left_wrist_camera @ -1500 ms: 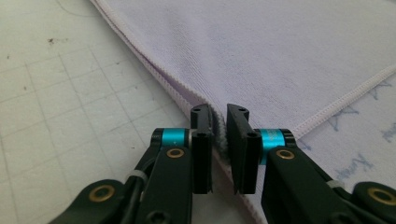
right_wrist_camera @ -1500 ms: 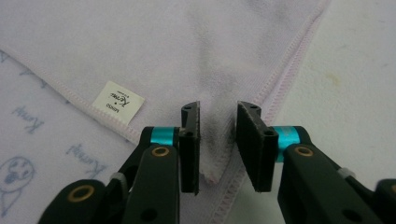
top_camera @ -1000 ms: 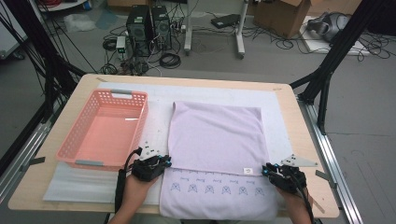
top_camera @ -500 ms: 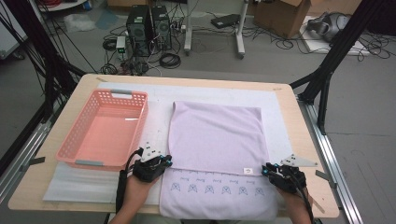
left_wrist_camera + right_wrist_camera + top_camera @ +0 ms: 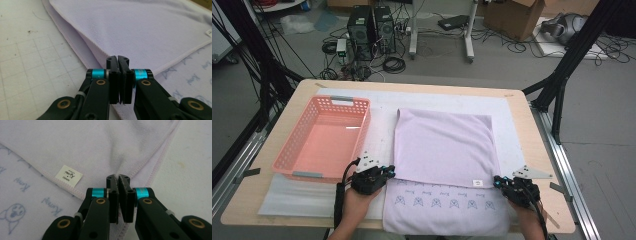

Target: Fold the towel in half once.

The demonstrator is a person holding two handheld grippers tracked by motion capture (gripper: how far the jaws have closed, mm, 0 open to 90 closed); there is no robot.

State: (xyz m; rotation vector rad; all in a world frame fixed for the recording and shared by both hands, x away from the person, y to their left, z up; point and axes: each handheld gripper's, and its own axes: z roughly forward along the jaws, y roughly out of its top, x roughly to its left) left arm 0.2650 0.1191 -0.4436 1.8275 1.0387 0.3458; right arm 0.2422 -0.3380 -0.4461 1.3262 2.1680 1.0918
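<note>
A lilac towel [image 5: 442, 145] lies folded on the table, its upper layer ending short of a near strip printed with small blue figures [image 5: 442, 202]. My left gripper [image 5: 388, 172] sits at the near left corner of the upper layer. In the left gripper view its jaws [image 5: 117, 58] are shut on the towel's [image 5: 140, 30] hemmed edge. My right gripper [image 5: 497, 181] is at the near right corner, beside a white label [image 5: 68, 175]. Its jaws [image 5: 117, 177] have just been closing and now pinch the towel [image 5: 82, 145], which puckers at the tips.
A pink plastic basket [image 5: 294, 145], with nothing in it, stands left of the towel. A white mat [image 5: 382, 115] covers the wooden table under both. Black frame legs, computers and cables stand on the floor beyond the far edge.
</note>
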